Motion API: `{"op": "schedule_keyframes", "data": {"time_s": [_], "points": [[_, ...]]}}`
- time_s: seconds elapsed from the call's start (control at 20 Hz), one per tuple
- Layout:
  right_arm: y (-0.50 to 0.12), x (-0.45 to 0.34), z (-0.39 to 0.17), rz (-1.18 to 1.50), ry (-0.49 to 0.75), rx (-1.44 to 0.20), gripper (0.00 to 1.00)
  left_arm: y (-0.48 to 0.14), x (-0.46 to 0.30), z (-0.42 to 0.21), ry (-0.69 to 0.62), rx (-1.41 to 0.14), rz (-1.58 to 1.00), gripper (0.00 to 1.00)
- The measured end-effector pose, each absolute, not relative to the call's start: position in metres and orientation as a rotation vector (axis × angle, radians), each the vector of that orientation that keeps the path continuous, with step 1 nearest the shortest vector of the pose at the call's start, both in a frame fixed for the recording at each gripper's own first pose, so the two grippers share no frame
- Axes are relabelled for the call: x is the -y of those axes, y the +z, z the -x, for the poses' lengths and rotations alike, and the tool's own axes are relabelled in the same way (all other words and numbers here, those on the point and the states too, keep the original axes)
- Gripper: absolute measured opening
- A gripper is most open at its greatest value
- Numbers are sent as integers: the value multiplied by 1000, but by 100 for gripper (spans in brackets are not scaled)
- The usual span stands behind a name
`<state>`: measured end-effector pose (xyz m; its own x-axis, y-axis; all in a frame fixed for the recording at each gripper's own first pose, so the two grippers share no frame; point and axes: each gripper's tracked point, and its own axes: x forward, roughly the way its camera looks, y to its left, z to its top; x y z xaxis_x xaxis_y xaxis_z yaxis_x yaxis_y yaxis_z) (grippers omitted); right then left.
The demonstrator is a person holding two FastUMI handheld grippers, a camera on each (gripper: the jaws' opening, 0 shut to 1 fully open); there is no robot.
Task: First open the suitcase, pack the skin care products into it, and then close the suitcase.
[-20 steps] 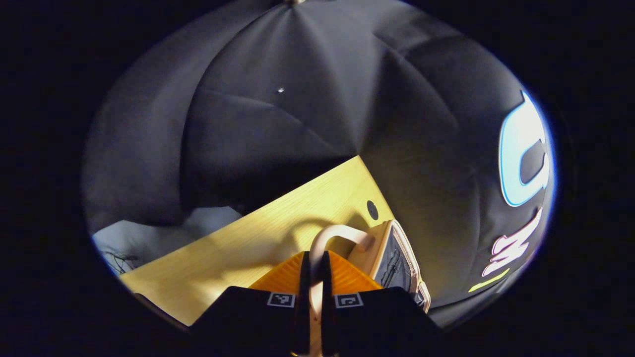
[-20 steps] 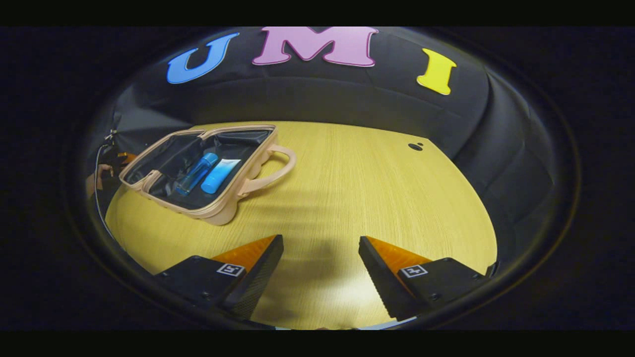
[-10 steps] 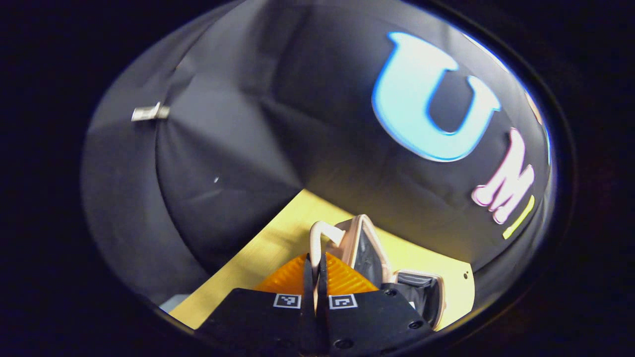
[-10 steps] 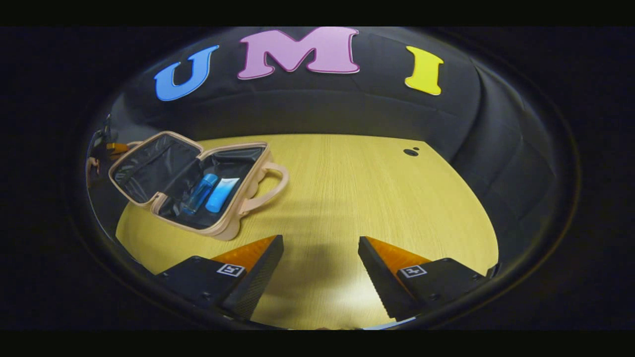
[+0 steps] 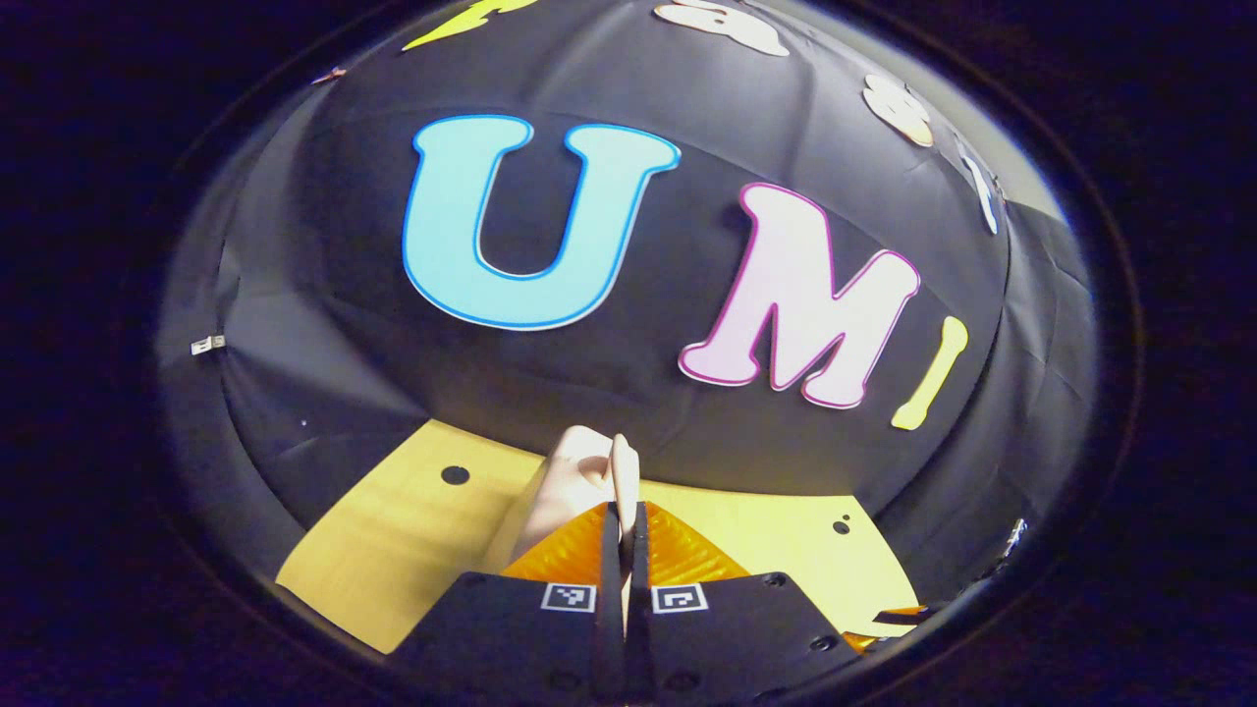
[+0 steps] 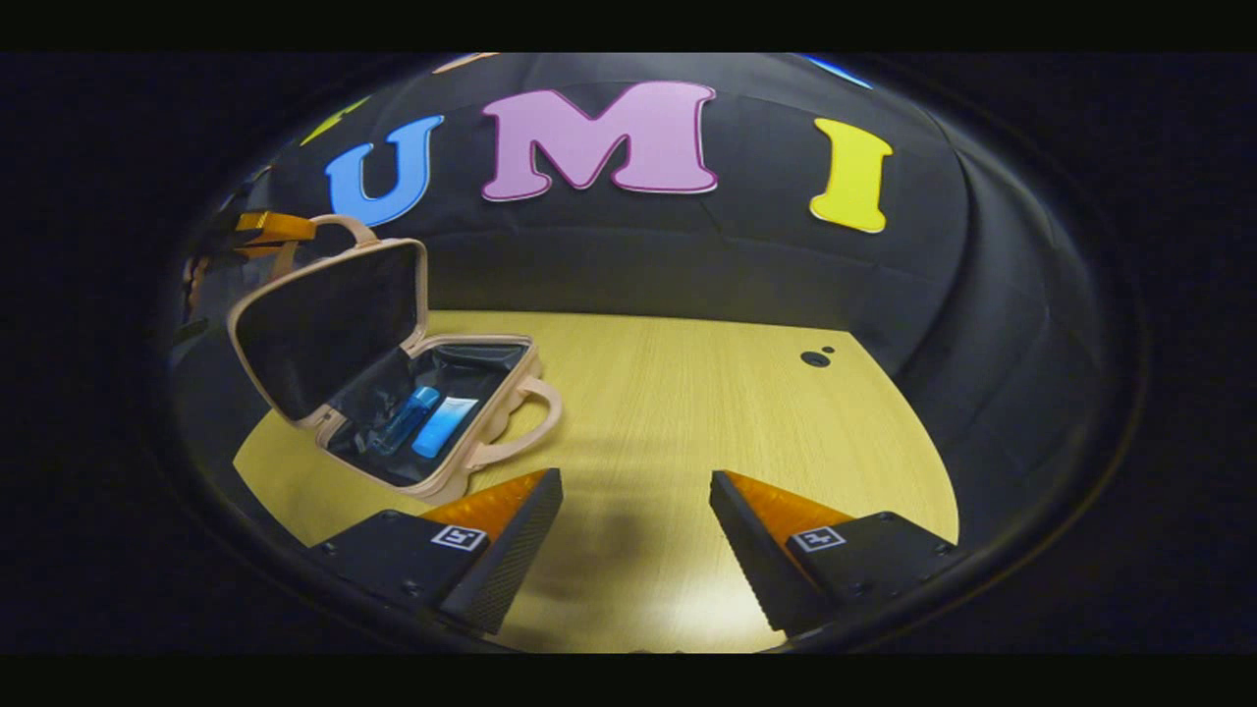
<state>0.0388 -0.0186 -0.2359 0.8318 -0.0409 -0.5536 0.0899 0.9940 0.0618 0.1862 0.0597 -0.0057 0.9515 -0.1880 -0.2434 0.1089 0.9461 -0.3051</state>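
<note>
Both fingers of my left gripper [image 5: 621, 535] pinch the lid handle [image 5: 623, 471]; soft case [image 6: 432, 432] feels light, right gripper [image 6: 636, 535] open.

Table [image 6: 746, 422]: I'm seeing pale wood grain running across its bare top.
Holes [image 6: 814, 358]: I'm seeing two dark ones sitting close together near the far right edge.
Wall [image 6: 628, 255]: black cloth is hanging behind the table, creasing in folds.

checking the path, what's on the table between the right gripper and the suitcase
Nothing: in the right gripper view, only bare table lies between the open right gripper and the suitcase.
</note>
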Motion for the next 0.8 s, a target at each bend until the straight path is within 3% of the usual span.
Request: {"op": "schedule_keyframes", "data": {"time_s": [0.25,0.6,0.7,0.75,0.8], "points": [[-218,46,-35,-101,-38,-552,96,-95,66,-186,-254,-422,214,6],[-212,92,-2,-87,-90,-533,96,-212,129,-185,-255,-557,-30,9],[-210,102,4,-93,-111,-525,96,-211,133,-178,-257,-550,-22,19],[-206,104,6,-97,-120,-517,96,-209,136,-172,-247,-533,6,39],[-202,108,7,-101,-129,-506,96,-198,136,-166,-242,-510,35,47]]}}
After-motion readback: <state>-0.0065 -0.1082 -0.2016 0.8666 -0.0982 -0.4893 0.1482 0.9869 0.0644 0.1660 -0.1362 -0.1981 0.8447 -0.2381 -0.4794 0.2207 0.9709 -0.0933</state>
